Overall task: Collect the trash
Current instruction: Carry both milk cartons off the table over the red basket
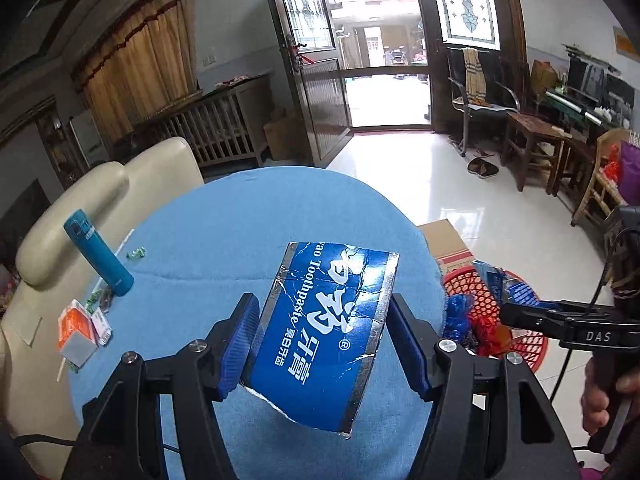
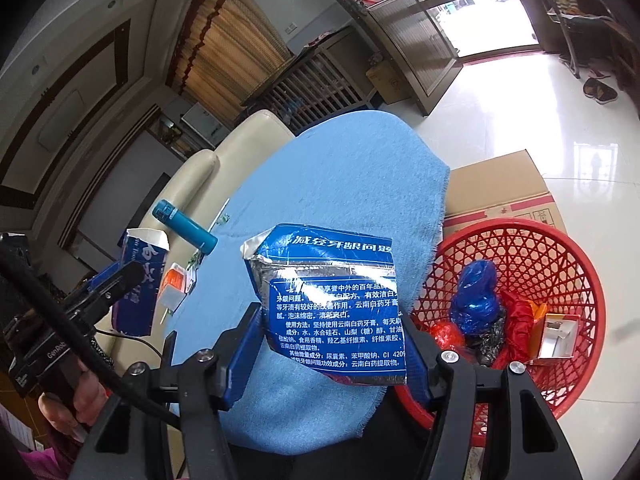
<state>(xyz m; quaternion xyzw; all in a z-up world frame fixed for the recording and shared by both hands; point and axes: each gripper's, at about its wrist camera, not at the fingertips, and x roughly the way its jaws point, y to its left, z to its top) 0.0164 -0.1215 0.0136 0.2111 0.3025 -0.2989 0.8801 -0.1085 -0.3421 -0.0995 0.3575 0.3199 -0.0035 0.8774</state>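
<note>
In the left wrist view, the left gripper is gripping 1 torn blue toothpaste box piece between its 2 blue pads above the blue tablecloth, while a teal bottle is standing at the far left and the red basket is sitting past the table's right edge. In the right wrist view, the right gripper is clamping another torn box piece near the table edge, just left of the red basket, which is holding crumpled wrappers.
</note>
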